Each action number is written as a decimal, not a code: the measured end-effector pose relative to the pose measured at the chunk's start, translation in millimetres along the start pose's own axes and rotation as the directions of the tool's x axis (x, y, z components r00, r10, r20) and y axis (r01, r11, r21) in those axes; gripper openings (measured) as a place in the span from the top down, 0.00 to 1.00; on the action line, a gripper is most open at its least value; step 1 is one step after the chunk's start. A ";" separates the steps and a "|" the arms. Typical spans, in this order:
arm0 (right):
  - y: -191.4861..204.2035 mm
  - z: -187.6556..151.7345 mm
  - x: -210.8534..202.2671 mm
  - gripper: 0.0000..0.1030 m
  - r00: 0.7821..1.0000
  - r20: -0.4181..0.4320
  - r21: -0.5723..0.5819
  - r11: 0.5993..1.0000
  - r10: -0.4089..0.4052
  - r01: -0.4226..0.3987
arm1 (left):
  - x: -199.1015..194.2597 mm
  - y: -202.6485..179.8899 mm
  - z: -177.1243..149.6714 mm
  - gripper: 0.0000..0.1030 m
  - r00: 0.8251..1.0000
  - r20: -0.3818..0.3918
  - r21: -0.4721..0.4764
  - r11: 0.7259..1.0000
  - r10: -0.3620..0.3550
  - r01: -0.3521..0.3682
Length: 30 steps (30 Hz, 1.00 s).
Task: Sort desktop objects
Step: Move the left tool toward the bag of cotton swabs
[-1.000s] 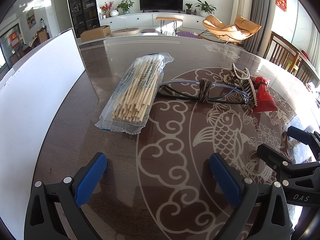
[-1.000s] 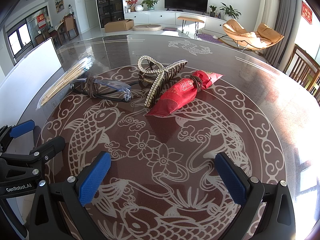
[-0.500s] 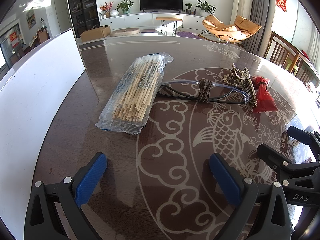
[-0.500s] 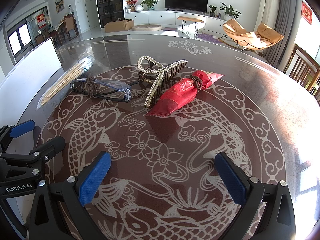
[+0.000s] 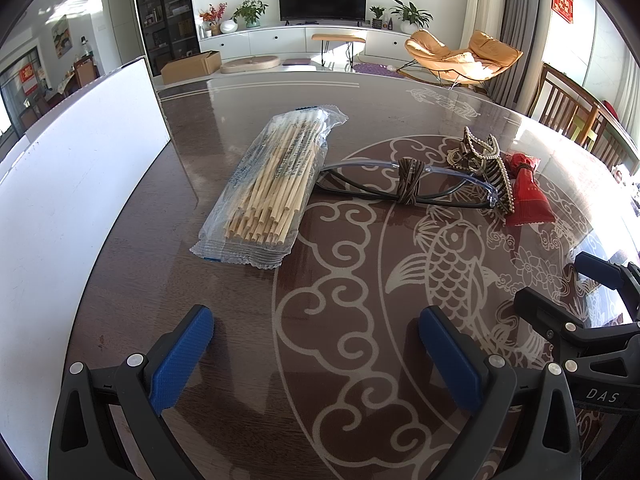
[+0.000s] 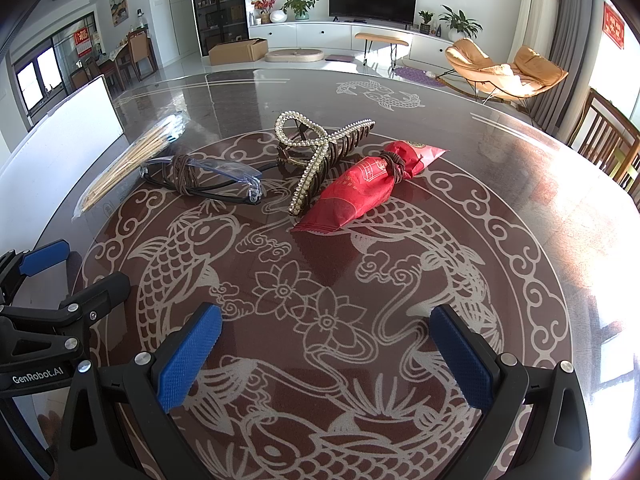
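Here both are hanging wide open, empty: left hand-held gripper [image 5: 316, 334], right hand-held gripper [image 6: 326, 334]. Chopstick pack [image 5: 272, 184] is lying mid-desk [image 5: 168, 288], touching the glasses [image 5: 404, 182]. Probably light, stiff, slippery wrap; pinching across its middle looks best.

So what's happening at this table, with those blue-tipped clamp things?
A person holds a gripper in each hand to sort the things on the table. Both the left gripper and the right gripper are open, holding nothing and touching nothing. Ahead lie a pack of chopsticks, glasses wound with a hair tie, a pearl hair clip and a red packet.
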State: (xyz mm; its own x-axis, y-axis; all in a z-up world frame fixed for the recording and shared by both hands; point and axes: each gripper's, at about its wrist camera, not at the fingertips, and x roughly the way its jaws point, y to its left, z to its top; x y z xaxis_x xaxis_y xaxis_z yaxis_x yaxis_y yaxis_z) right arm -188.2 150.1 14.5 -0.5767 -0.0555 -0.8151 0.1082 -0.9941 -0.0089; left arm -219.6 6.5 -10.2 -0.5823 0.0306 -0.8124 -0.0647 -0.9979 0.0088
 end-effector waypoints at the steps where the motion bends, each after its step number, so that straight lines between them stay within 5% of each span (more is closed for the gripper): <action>1: -0.2 0.0 0.0 0.00 1.000 0.000 0.000 1.000 0.000 0.000 | 0.0 0.0 0.0 0.00 1.000 0.000 0.000 1.000 0.000 0.000; 8: -0.1 0.1 0.1 0.00 1.000 0.000 0.000 1.000 0.000 0.000 | -0.1 0.4 -1.3 0.00 1.000 -0.012 0.010 1.000 -0.009 0.009; 14: -0.1 0.2 0.2 0.00 1.000 0.000 0.000 1.000 0.000 0.000 | -23.3 12.6 -35.7 0.00 0.990 -0.058 0.184 0.974 -0.125 0.133; 17: 0.0 0.1 0.3 0.00 1.000 0.000 0.000 1.000 0.000 0.000 | -28.1 28.8 -43.0 0.00 0.989 -0.072 0.193 0.971 -0.129 0.141; 22: 0.0 0.1 0.3 0.00 1.000 0.000 0.000 1.000 0.000 0.000 | -9.1 50.4 -16.0 0.00 0.995 -0.077 0.094 0.993 -0.059 0.067; 30: 0.3 0.1 0.4 0.00 1.000 0.000 0.000 1.000 0.000 0.000 | 35.4 41.2 43.5 0.00 0.994 -0.090 0.111 0.991 -0.068 0.078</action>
State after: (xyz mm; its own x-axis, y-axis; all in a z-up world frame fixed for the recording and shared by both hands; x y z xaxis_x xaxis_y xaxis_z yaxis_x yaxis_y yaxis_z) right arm -188.4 149.8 14.3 -0.5766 -0.0553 -0.8151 0.1081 -0.9941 -0.0090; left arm -278.1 -31.0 -13.2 -0.5009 0.0928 -0.8605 -0.1992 -0.9799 0.0102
